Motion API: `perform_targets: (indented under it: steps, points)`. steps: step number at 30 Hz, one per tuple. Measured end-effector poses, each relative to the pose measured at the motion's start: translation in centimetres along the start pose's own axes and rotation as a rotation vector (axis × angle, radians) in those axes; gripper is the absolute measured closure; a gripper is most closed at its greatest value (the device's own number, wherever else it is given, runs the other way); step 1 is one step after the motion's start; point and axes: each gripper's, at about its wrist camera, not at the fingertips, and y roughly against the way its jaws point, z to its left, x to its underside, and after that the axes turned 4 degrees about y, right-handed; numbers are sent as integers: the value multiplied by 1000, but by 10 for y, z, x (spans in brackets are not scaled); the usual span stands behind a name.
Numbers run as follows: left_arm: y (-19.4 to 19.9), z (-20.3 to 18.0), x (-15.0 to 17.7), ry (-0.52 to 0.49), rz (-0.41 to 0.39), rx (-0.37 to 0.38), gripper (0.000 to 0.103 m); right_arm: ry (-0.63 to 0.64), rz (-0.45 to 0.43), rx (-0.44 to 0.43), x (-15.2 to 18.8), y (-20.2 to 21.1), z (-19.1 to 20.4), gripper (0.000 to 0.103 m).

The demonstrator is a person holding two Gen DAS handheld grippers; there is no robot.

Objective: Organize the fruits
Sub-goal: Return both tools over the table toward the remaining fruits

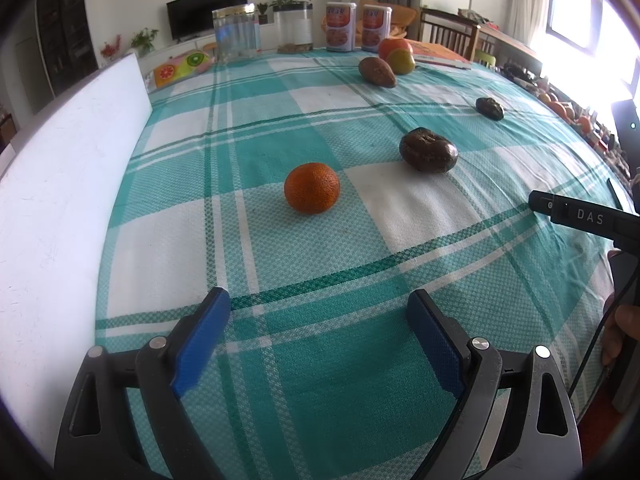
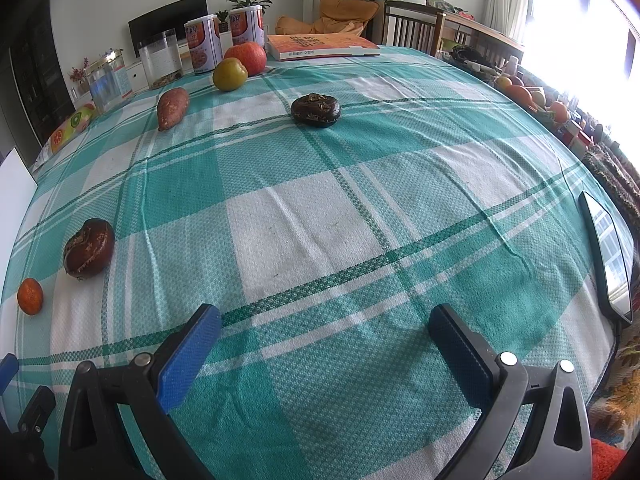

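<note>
On the teal plaid tablecloth (image 1: 280, 128) lie an orange mandarin (image 1: 312, 193), a dark brown fruit (image 1: 428, 150), a smaller dark fruit (image 1: 489, 108), a sweet potato (image 1: 377, 72), a yellow-green fruit (image 1: 401, 61) and a red fruit (image 1: 394, 46). My left gripper (image 1: 318, 300) is open and empty, low over the cloth, short of the mandarin. In the right wrist view the mandarin (image 2: 30, 296), brown fruit (image 2: 89, 248), dark fruit (image 2: 316, 110), sweet potato (image 2: 172, 107), yellow-green fruit (image 2: 229, 74) and red fruit (image 2: 246, 57) show. My right gripper (image 2: 324, 314) is open and empty.
A white board (image 1: 60, 184) stands along the left edge. Clear jars (image 1: 237, 32), two cans (image 1: 340, 26) and a book (image 2: 320, 45) stand at the far edge. A phone (image 2: 608, 256) lies at the right edge. Chairs and a cluttered side table are beyond.
</note>
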Motion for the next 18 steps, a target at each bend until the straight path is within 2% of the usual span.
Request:
perform_targets:
  steps: [8,18]
  points:
    - [3,11,0,57,-22,108,10,0,0,0,0,0,0,0]
    - [2,6,-1,27,-11,81,10,0,0,1,0,0,0,0]
